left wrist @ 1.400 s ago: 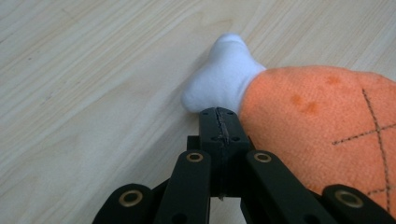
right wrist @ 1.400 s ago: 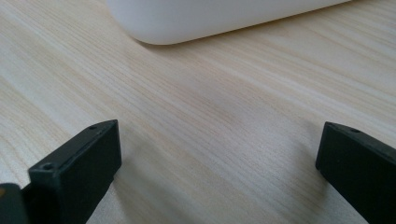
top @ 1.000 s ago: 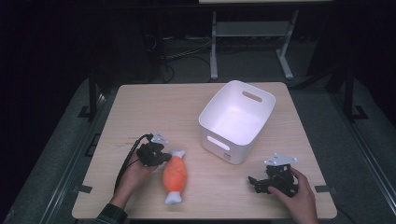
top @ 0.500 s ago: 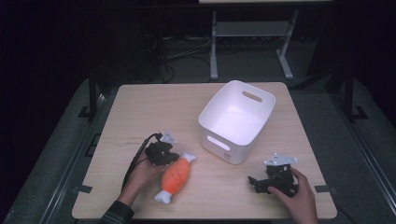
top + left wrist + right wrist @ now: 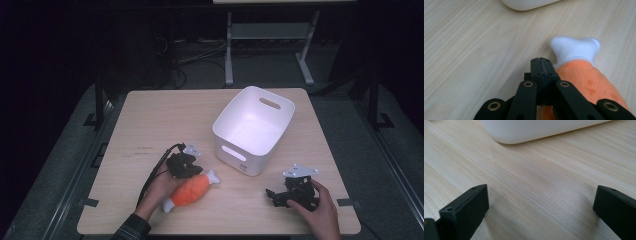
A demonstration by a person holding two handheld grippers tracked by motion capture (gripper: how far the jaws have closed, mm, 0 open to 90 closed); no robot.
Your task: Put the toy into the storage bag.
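An orange plush toy (image 5: 191, 190) with white ends lies slanted on the wooden table (image 5: 160, 120), near the front left. My left gripper (image 5: 196, 170) is shut, its jaws pressed together with nothing between them. It rests against the toy's upper side. In the left gripper view the shut tips (image 5: 541, 61) lie beside the orange body (image 5: 584, 75), just below its white end. My right gripper (image 5: 274, 196) rests on the table at the front right, held by a hand. It stands open over bare wood (image 5: 541, 202).
A white plastic bin (image 5: 240, 157) with handle slots stands in the middle right of the table, between and beyond the two grippers. Its rounded lower wall (image 5: 536, 130) lies just ahead of the right gripper. A cable (image 5: 152, 172) trails from the left gripper.
The left gripper has moved right toward the bin. The toy has swung from lying lengthwise to a slant, its upper white end now pointing right. The right hand has kept still.
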